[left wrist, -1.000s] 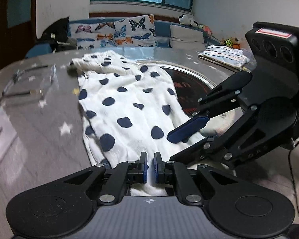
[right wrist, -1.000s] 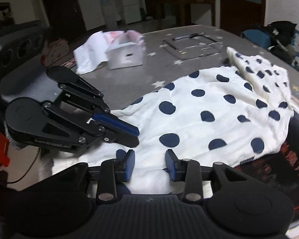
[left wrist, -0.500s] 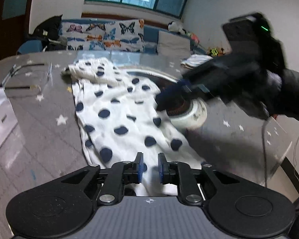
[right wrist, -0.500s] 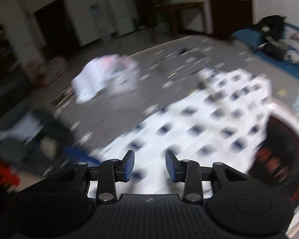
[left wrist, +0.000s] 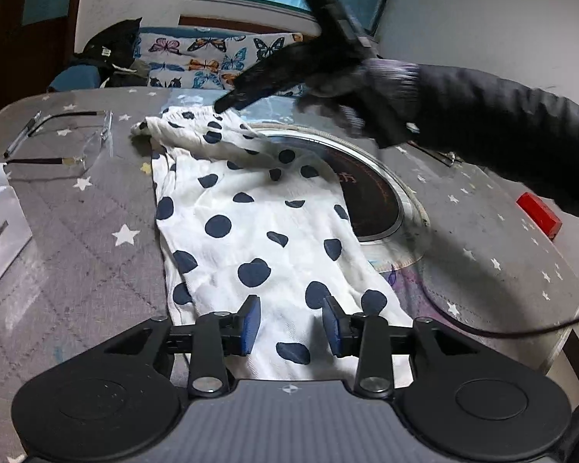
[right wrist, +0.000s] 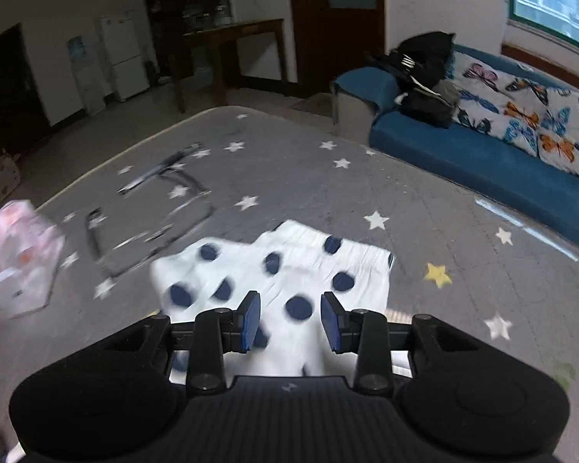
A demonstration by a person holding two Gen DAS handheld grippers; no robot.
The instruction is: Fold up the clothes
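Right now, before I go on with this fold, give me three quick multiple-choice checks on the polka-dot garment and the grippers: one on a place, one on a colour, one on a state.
1. The right gripper is over which part of the polka-dot garment?
A. its far bunched end
B. its near edge
C. off the cloth, over the red block

2. What colour are the garment's dots?
A. red
B. dark blue
C. green

3. How do the left gripper's jaws stand?
A. clamped on the cloth
B. apart, with the cloth lying between them
C. shut on nothing

Answers:
1 A: the left wrist view shows its tip at the far bunched end.
2 B: dark blue dots on white cloth.
3 B: the blue pads stand apart, having just been opening, and press on nothing.
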